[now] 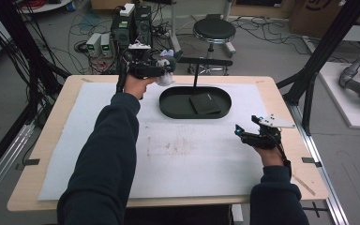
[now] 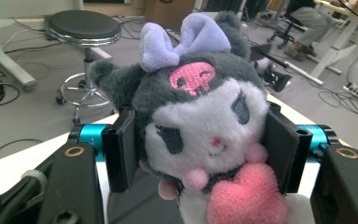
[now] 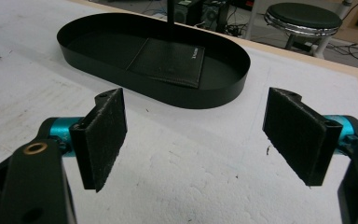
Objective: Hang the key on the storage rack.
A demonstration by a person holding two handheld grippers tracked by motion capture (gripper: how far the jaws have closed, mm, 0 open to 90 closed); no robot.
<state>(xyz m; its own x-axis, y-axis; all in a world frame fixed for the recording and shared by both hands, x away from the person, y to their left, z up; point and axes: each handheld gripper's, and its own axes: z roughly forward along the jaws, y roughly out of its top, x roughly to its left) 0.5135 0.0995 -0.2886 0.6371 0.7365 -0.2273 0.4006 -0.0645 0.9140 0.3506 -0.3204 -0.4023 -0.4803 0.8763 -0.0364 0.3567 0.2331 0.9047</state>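
Pads of the left gripper [image 2: 200, 154] clamp a plush toy [image 2: 200, 135] by its head, held above the table's far edge just left of the black oval tray [image 1: 168, 108]. A dark wallet [image 3: 168, 61] lies in that tray, a thin post rising behind it, while the right gripper [image 3: 193, 135] hovers spread wide and empty over the white mat [image 1: 192, 159].

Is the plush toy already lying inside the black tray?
No, the plush toy is clamped in the left gripper, while the black tray holds a dark wallet.
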